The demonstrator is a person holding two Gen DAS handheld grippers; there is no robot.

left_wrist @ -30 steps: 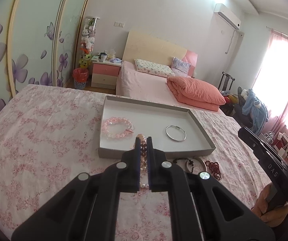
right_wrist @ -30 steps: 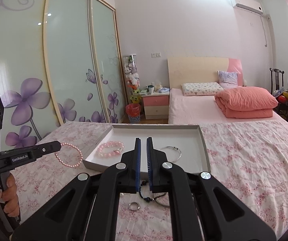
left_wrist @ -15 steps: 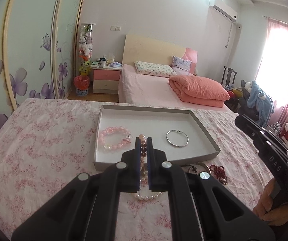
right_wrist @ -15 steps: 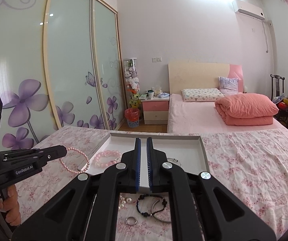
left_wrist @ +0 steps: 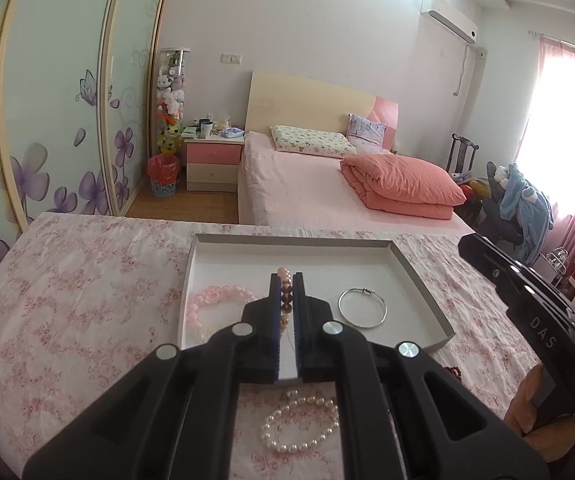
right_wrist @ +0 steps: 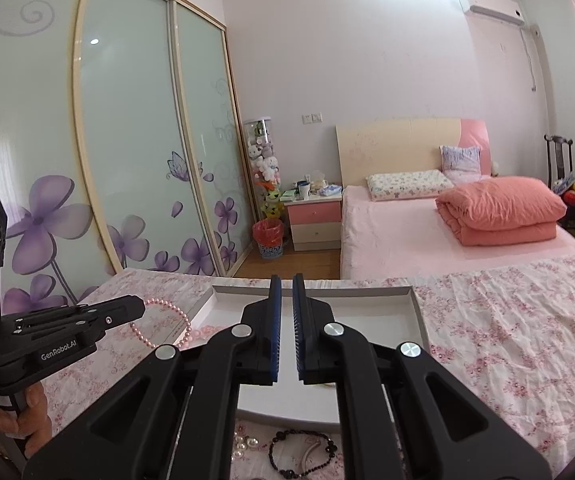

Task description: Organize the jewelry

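Observation:
My left gripper is shut on a pink pearl bracelet that has a few dark beads. It hangs over the near part of the shallow white tray. In the tray lie a chunky pink bracelet and a silver bangle. The right wrist view shows the left gripper from the side, the pink pearl bracelet dangling from it beside the tray. My right gripper is shut with nothing in it, above the tray's near half.
On the pink floral cloth in front of the tray lie a white pearl bracelet, dark red beads, a black bead bracelet and small pearl pieces. A bed stands beyond.
Both grippers moved forward toward the tray. The left one carried the pink pearl bracelet from in front of the tray's near wall to over its floor. The white pearl bracelet came into view below.

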